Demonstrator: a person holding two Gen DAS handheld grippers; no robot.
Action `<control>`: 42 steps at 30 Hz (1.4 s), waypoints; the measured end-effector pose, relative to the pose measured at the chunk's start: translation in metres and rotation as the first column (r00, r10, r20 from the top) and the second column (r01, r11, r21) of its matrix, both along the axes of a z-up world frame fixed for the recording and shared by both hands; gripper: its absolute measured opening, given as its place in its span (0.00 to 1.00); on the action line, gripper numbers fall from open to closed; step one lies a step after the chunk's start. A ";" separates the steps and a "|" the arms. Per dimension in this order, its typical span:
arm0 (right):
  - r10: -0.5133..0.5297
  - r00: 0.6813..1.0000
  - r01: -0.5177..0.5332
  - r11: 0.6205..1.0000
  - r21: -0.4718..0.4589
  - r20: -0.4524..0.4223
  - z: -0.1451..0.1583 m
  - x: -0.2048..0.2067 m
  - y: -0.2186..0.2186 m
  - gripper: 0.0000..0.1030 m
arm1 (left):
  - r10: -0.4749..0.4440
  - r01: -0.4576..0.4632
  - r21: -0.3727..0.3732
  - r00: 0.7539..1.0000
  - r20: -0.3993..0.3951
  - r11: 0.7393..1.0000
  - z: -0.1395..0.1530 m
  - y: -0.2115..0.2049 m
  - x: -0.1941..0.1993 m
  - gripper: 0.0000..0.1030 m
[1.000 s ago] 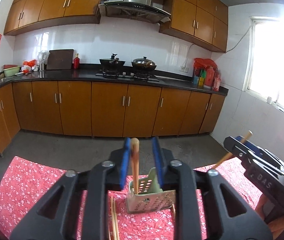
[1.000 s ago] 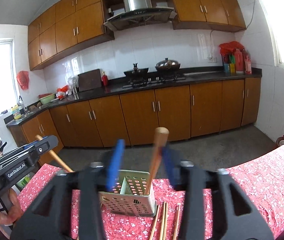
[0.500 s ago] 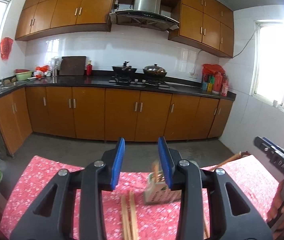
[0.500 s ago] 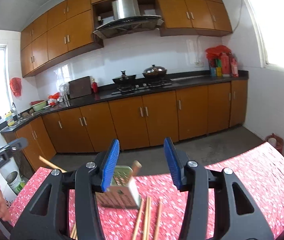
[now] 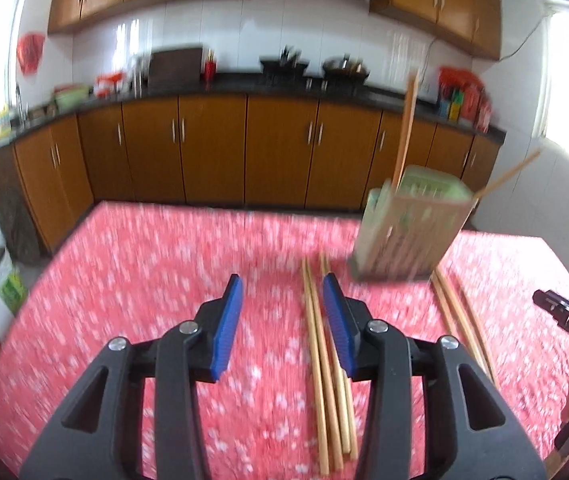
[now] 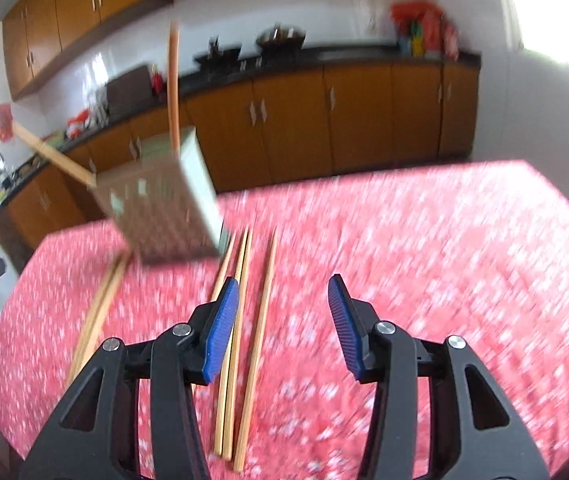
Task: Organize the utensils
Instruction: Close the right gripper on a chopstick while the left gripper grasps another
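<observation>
A pale green perforated utensil holder (image 5: pixel 410 224) stands on the red floral tablecloth (image 5: pixel 144 272) with two wooden chopsticks (image 5: pixel 404 128) sticking out of it. It also shows in the right wrist view (image 6: pixel 164 204). My left gripper (image 5: pixel 282 320) is open and empty, low over the cloth, with loose chopsticks (image 5: pixel 324 364) just right of its gap. My right gripper (image 6: pixel 282 320) is open and empty, with loose chopsticks (image 6: pixel 240 328) by its left finger. Another chopstick pair (image 5: pixel 460 324) lies right of the holder.
The table's far edge drops to a kitchen floor, with brown cabinets (image 5: pixel 212 148) and a black counter behind. The right gripper's body (image 5: pixel 568 320) shows at the right edge of the left wrist view. Both views are motion-blurred.
Both grippers let go of the chopsticks they held over the holder, opened, pulled back and tilted down toward the loose chopsticks on the cloth.
</observation>
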State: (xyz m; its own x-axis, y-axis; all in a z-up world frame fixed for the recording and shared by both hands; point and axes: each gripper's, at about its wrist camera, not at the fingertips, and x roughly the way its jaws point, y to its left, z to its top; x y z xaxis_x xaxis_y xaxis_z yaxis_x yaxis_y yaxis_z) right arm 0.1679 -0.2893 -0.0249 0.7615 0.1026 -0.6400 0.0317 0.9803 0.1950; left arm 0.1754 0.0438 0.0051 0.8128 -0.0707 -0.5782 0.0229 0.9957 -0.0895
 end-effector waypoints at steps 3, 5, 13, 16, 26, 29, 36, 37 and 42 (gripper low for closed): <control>0.053 0.995 -0.052 0.998 0.019 -0.082 -0.028 0.003 0.014 0.33 | -0.011 0.010 -0.007 0.999 -0.049 1.000 -0.022 -0.004 0.003 0.41; 0.073 0.989 -0.072 0.997 0.017 -0.126 -0.042 0.006 0.024 0.29 | -0.024 0.024 -0.007 0.997 -0.074 1.000 -0.035 -0.009 0.004 0.40; 0.083 0.980 -0.088 0.996 -0.016 -0.181 -0.068 0.011 0.033 0.16 | -0.076 0.074 -0.015 0.987 -0.140 0.997 -0.060 -0.022 0.003 0.40; 0.062 0.981 -0.069 0.997 -0.030 -0.181 -0.067 0.012 0.025 0.08 | -0.086 0.084 -0.021 0.982 -0.168 0.996 -0.070 -0.025 0.005 0.36; 0.016 0.983 -0.020 1.000 -0.024 -0.185 -0.066 0.012 0.014 0.08 | -0.106 0.101 -0.032 0.966 -0.235 0.994 -0.095 -0.031 0.009 0.22; 0.017 0.983 -0.022 0.999 -0.024 -0.185 -0.065 0.012 0.012 0.08 | -0.105 0.104 -0.016 0.966 -0.238 0.994 -0.097 -0.033 0.010 0.20; 0.029 0.982 -0.035 0.999 -0.026 -0.185 -0.065 0.013 0.016 0.08 | -0.071 0.081 0.034 0.968 -0.241 0.996 -0.099 -0.033 0.019 0.08; 0.031 0.982 -0.036 0.999 -0.027 -0.184 -0.067 0.013 0.018 0.08 | -0.060 0.069 0.033 0.969 -0.241 0.997 -0.098 -0.031 0.024 0.08; 0.013 0.985 -0.025 0.997 -0.068 -0.170 -0.068 0.014 0.016 0.08 | -0.003 0.010 0.032 0.971 -0.239 0.999 -0.098 -0.014 0.040 0.08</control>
State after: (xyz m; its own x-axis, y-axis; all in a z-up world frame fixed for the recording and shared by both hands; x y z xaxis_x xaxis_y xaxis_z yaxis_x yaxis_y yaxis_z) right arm 0.1822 -0.2737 -0.0927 0.6398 0.0669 -0.7656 0.0399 0.9920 0.1200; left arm 0.2150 0.0298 -0.0931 0.6504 -0.0535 -0.7577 0.0112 0.9981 -0.0609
